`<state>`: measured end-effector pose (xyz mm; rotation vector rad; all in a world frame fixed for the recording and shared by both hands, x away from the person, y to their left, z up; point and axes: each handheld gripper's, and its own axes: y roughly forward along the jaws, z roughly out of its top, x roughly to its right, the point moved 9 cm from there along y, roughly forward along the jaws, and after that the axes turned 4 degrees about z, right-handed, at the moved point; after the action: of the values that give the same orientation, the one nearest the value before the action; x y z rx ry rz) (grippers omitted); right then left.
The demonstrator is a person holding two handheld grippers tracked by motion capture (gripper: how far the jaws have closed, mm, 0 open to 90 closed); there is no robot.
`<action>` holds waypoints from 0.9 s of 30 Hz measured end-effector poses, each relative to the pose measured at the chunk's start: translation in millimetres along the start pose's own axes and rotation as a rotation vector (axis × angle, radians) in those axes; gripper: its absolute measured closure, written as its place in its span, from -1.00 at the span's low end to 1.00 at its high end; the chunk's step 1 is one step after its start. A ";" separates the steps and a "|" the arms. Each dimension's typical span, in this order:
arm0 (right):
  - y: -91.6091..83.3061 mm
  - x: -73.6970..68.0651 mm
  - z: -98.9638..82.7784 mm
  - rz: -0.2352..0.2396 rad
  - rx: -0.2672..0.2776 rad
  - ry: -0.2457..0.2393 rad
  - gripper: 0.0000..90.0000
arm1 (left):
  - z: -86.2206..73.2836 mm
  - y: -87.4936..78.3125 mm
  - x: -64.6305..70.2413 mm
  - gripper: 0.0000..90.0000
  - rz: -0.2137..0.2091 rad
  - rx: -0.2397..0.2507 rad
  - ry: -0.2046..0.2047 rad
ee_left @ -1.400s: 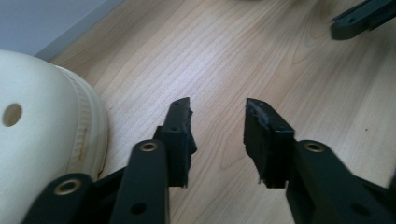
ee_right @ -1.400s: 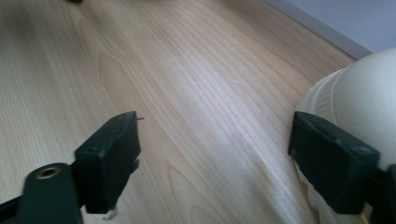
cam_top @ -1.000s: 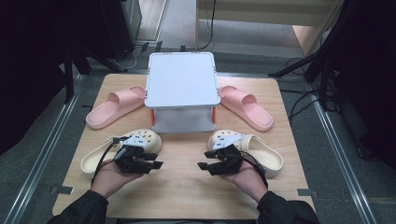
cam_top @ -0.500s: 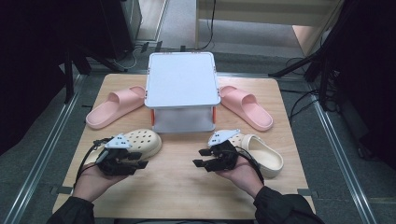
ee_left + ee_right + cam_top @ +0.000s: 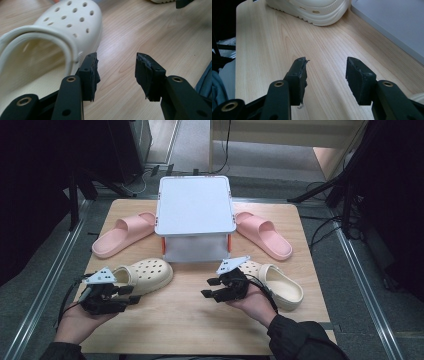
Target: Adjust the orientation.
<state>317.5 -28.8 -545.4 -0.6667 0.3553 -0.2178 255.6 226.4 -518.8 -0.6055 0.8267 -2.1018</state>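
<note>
**Two foam clogs, both grippers empty**

The left gripper hovers with its jaws spread and empty; in the left gripper view the left clog lies just beside its left jaw, heel opening toward the camera, not touching. The right gripper is likewise spread and holds nothing, aimed across bare table toward the left clog; the right clog lies just behind it, beside the hand.

Both clogs look like cream moulded foam: probably light, springy, matte and not slippery, unlikely to be damaged by a squeeze. The toe cap is rounded, perforated and too wide for the jaws. The thin rolled rim around the heel opening seems the best hold, one jaw inside and one outside; the sidewall may flex, so the pinch should be firm.

Farther off stand a grey box and two pink slides, smooth and open-toed.
</note>
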 end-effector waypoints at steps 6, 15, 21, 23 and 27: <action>2.4 -1.0 2.0 0.008 -0.003 -0.005 0.14 | -7.2 -4.9 -20.5 0.07 0.057 0.013 -0.039; 3.0 -1.3 1.4 0.008 -0.010 -0.004 0.13 | -11.2 20.3 -39.3 0.10 0.046 -0.026 -0.082; 2.7 -1.5 0.0 0.005 -0.017 -0.007 0.12 | -9.3 32.4 -44.1 0.45 0.002 -0.039 -0.090; 2.1 -1.5 -1.2 0.003 -0.022 -0.004 0.12 | -6.0 35.0 -43.4 0.50 -0.008 -0.034 -0.072; 1.8 -1.7 -2.7 0.002 -0.026 -0.005 0.12 | -1.2 36.2 -42.7 0.62 0.009 -0.031 -0.036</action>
<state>315.1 -28.4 -548.0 -0.6926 0.3541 -0.2100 297.4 243.5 -551.9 -0.6528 0.8417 -2.0678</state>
